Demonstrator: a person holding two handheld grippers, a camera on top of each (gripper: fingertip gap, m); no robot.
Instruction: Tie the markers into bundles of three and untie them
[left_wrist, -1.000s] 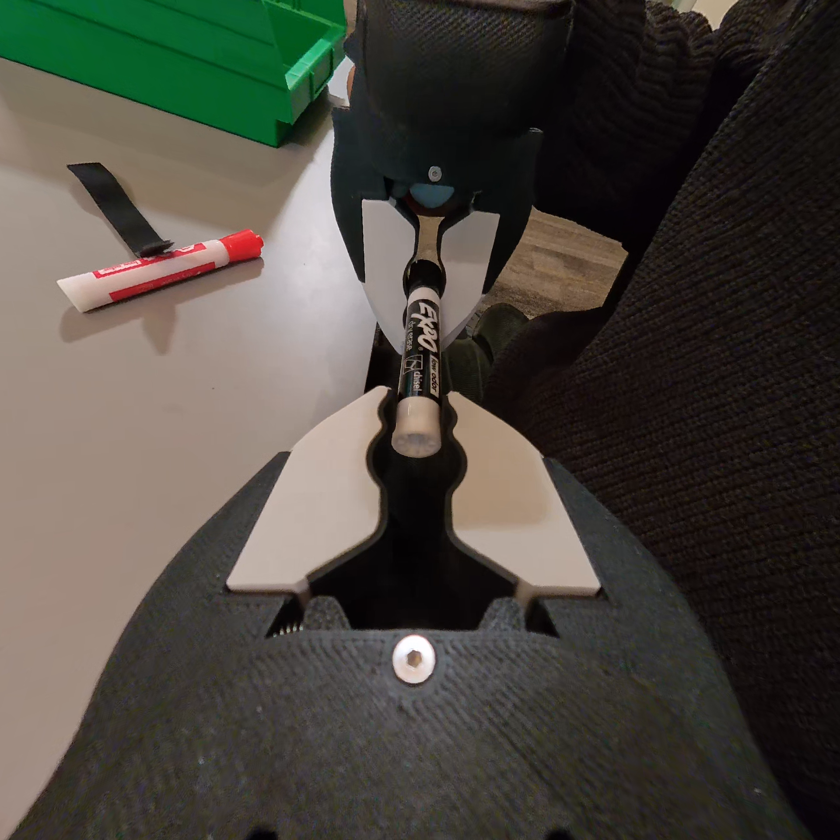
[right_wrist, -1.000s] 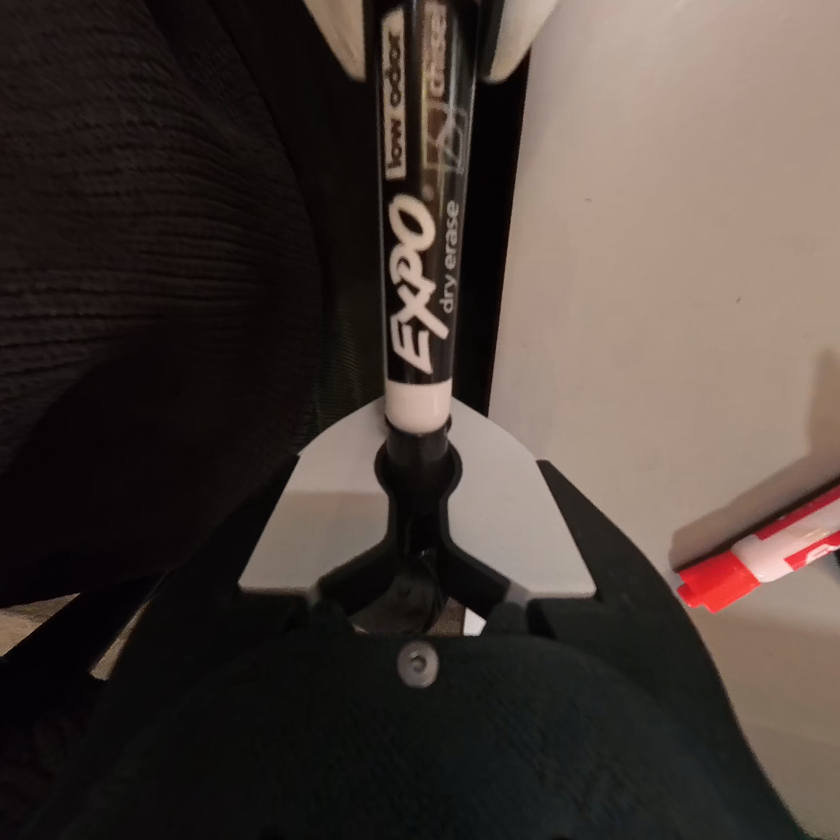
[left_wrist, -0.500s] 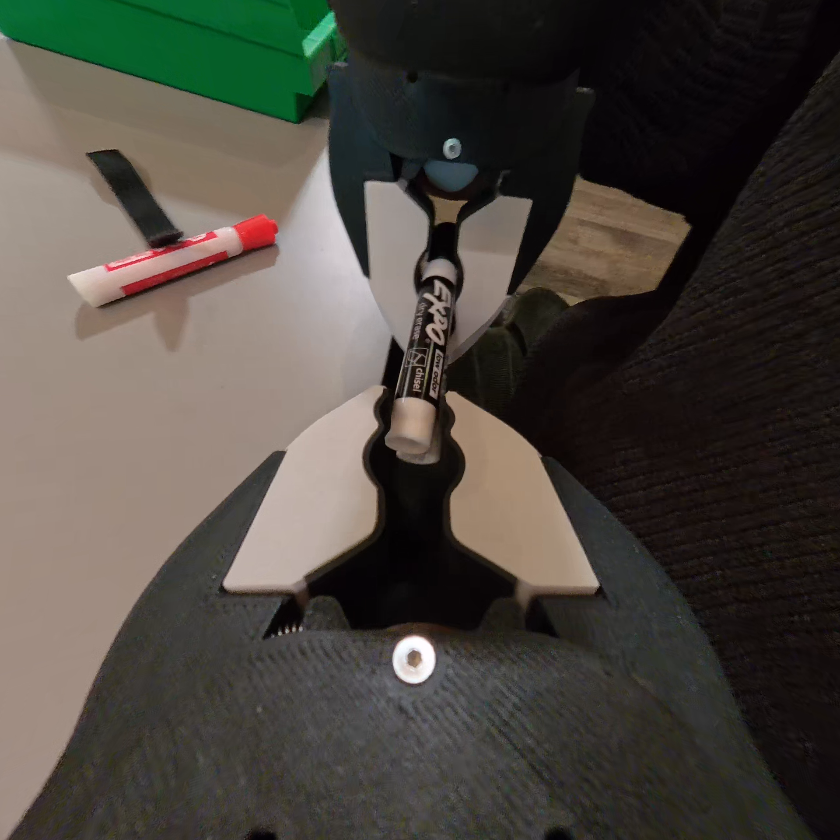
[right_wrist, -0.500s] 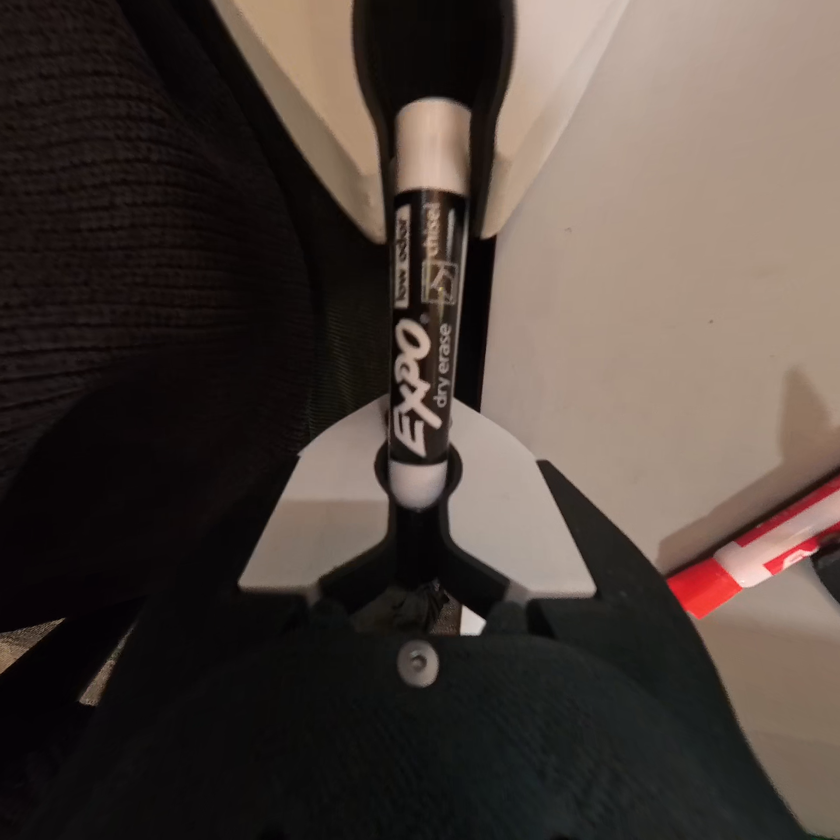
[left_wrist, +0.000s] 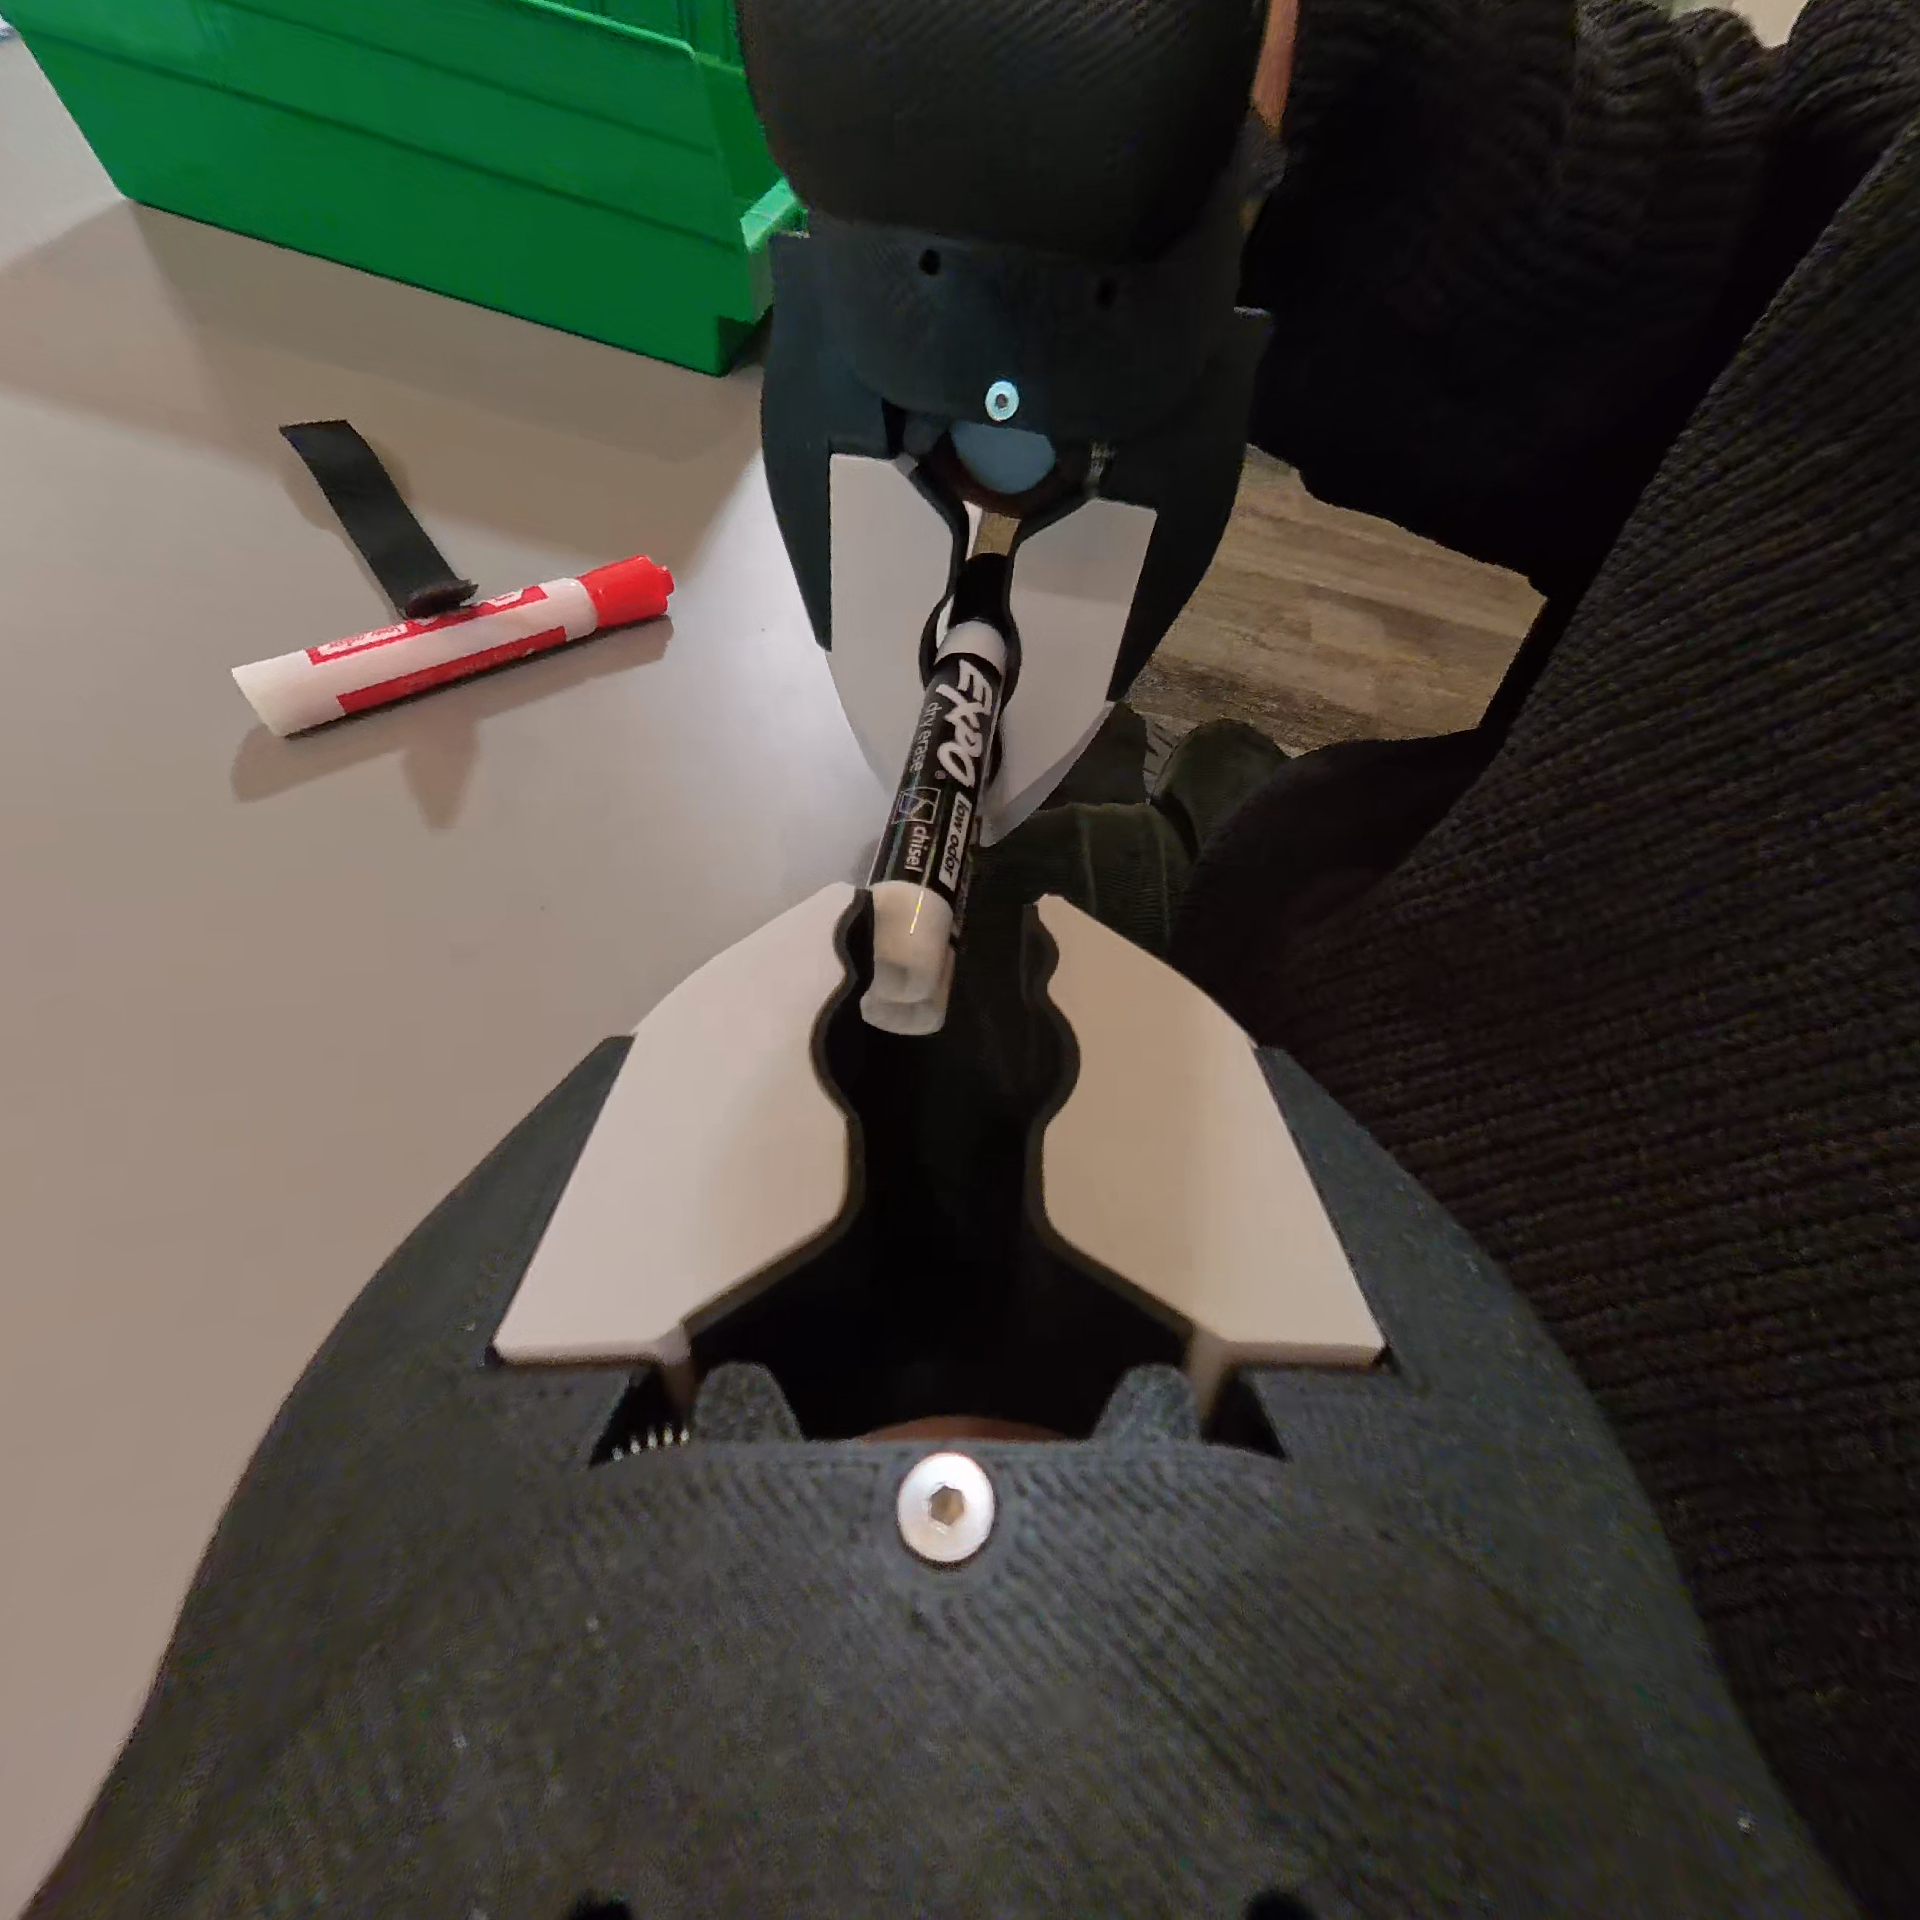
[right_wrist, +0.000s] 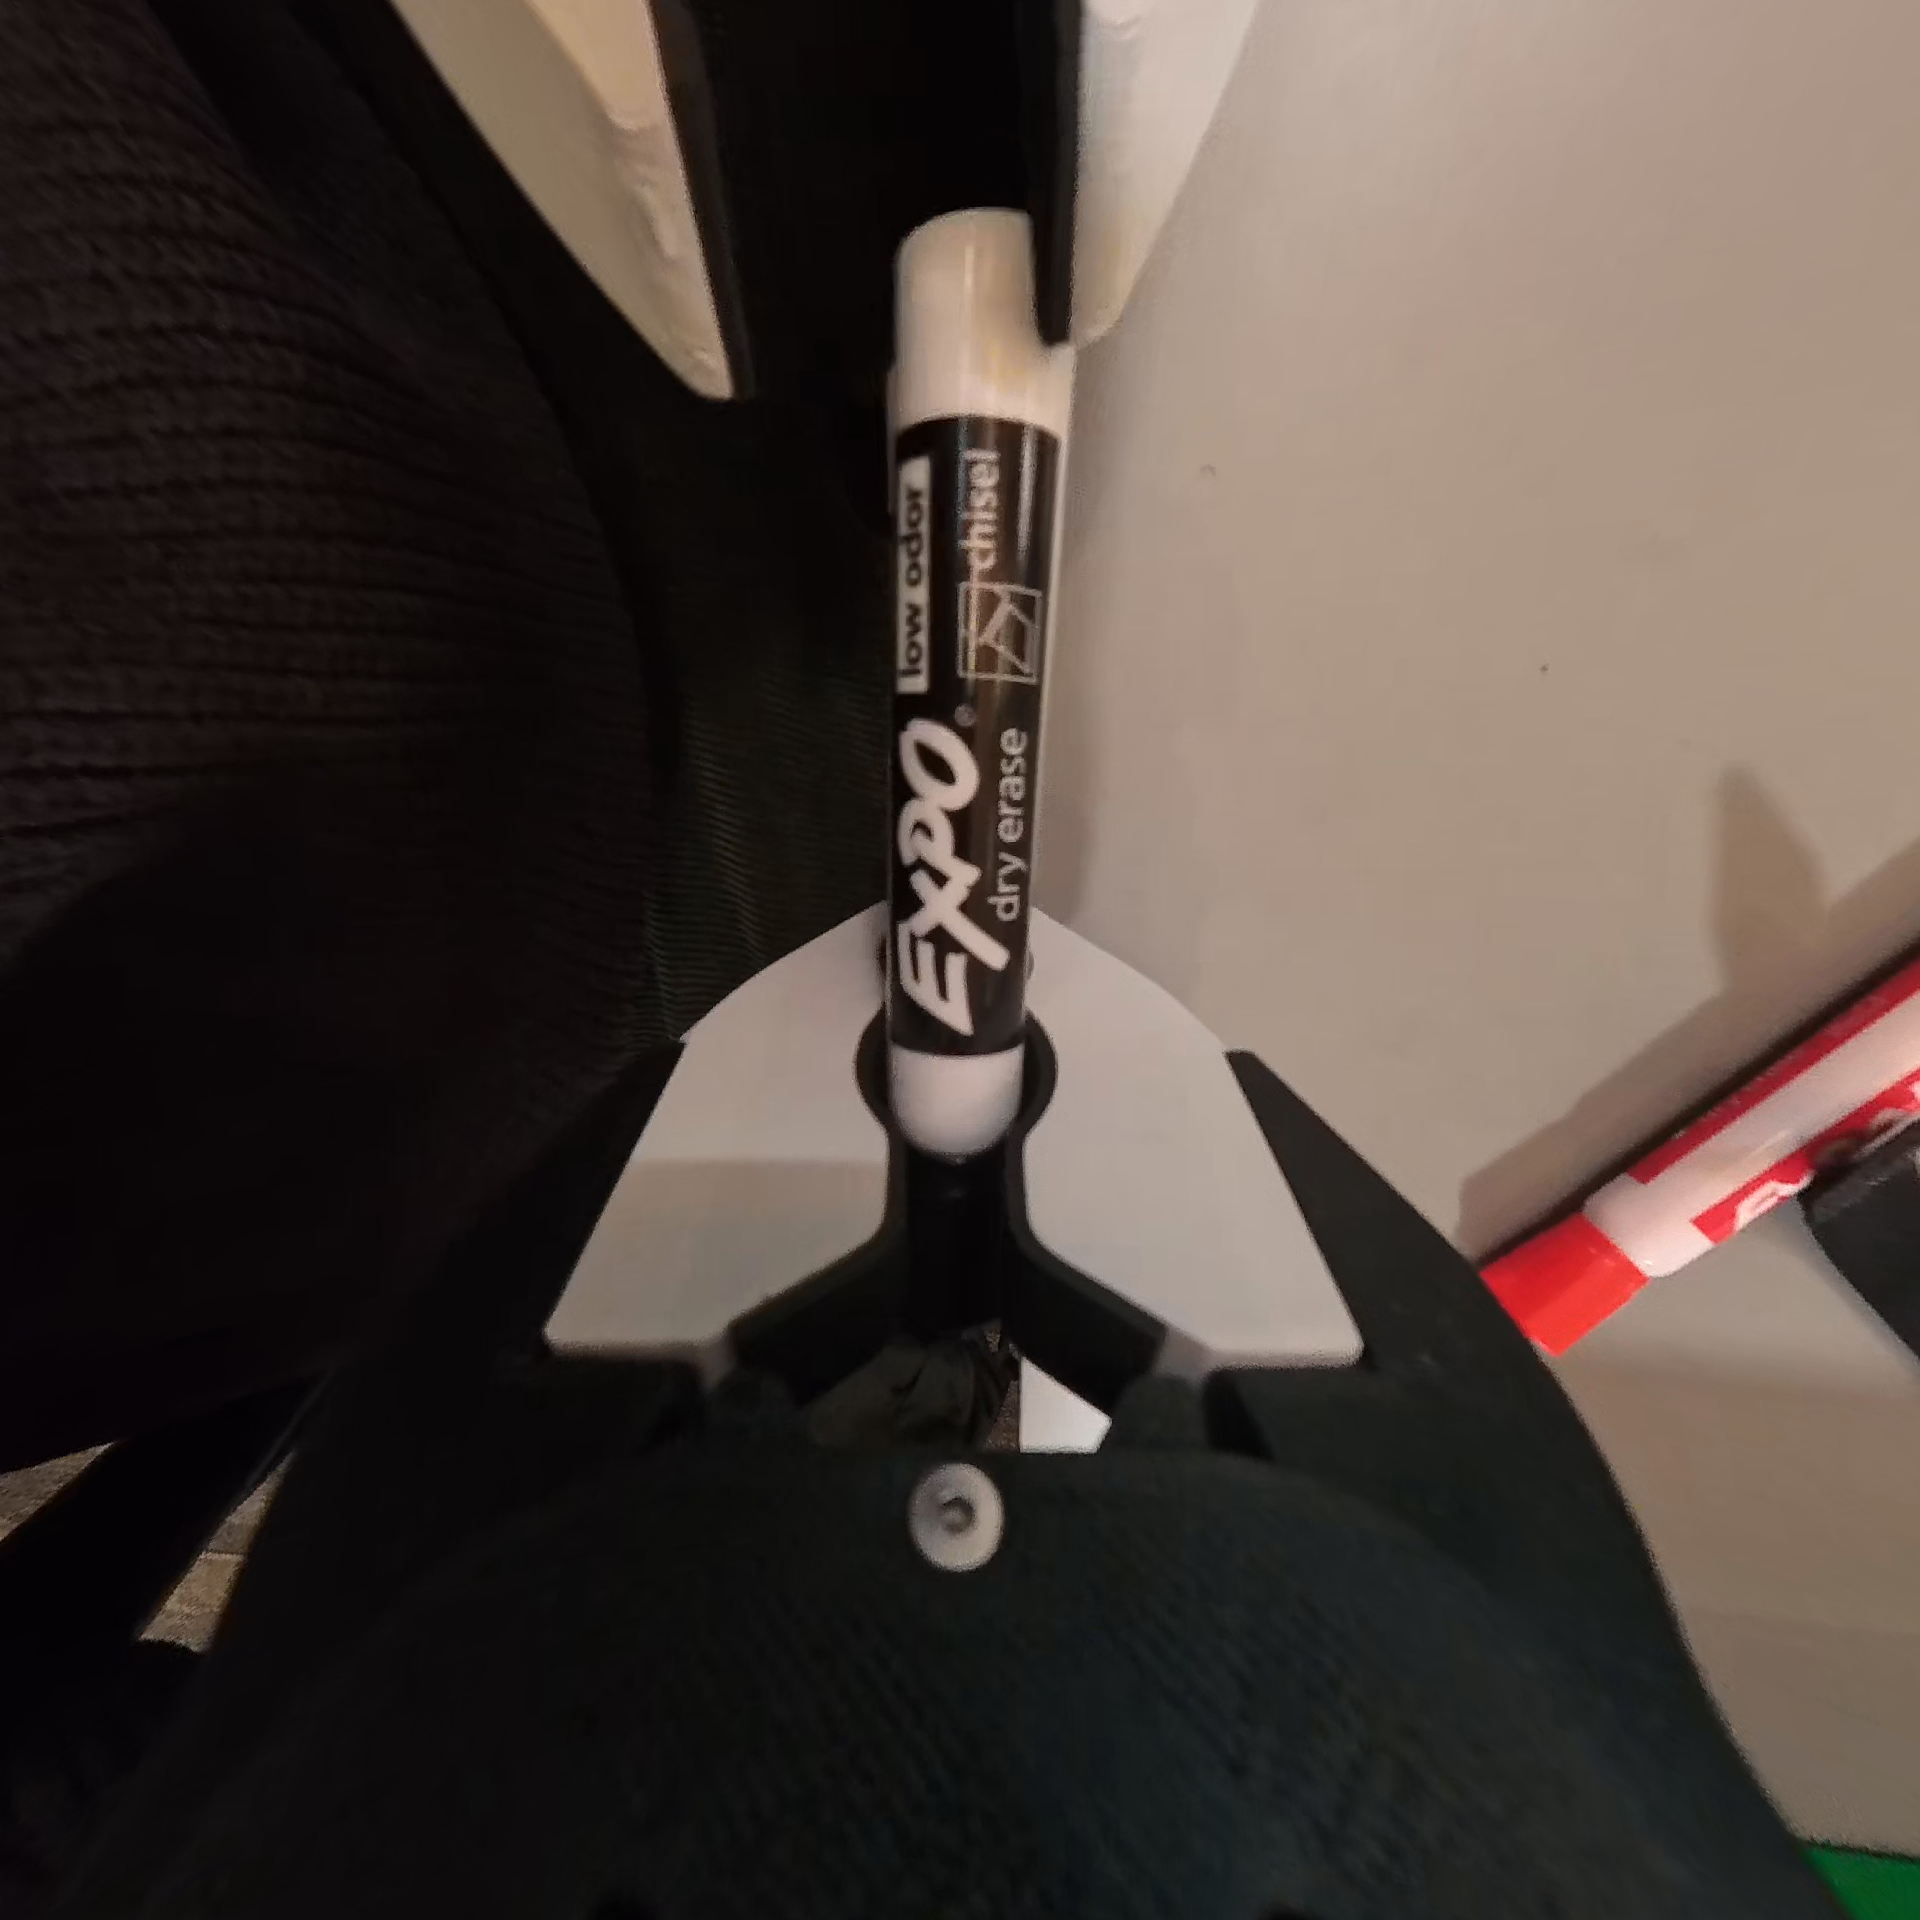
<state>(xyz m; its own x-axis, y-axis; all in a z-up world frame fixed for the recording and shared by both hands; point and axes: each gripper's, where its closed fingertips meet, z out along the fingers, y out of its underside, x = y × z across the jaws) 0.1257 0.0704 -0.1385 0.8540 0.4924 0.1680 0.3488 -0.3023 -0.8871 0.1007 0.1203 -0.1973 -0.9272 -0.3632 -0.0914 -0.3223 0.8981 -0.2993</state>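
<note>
A black dry-erase marker (left_wrist: 940, 769) with a white rear end spans the gap between my two grippers, which face each other off the table's edge. My right gripper (right_wrist: 956, 935) is shut on the marker (right_wrist: 966, 727) near its cap end. It also shows in the left wrist view (left_wrist: 971, 769). My left gripper (left_wrist: 945, 914) is open. The marker's white end rests against the tip of one of its fingers (left_wrist: 769, 997), apart from the other. In the right wrist view the left gripper (right_wrist: 899, 353) shows at the top with its fingers spread.
A red-and-white marker (left_wrist: 457, 644) lies on the grey table (left_wrist: 312, 987), with a black strap (left_wrist: 369, 509) touching it. A green bin (left_wrist: 416, 156) stands at the back. A person's dark knit sleeve (left_wrist: 1610, 935) fills the right, above wood floor (left_wrist: 1320, 623). There is about 9 cm between the tips of the two grippers.
The left gripper's fingers have spread a little. The marker's white end has slid from between them out to their tips and leans on one finger. The right gripper keeps its hold.
</note>
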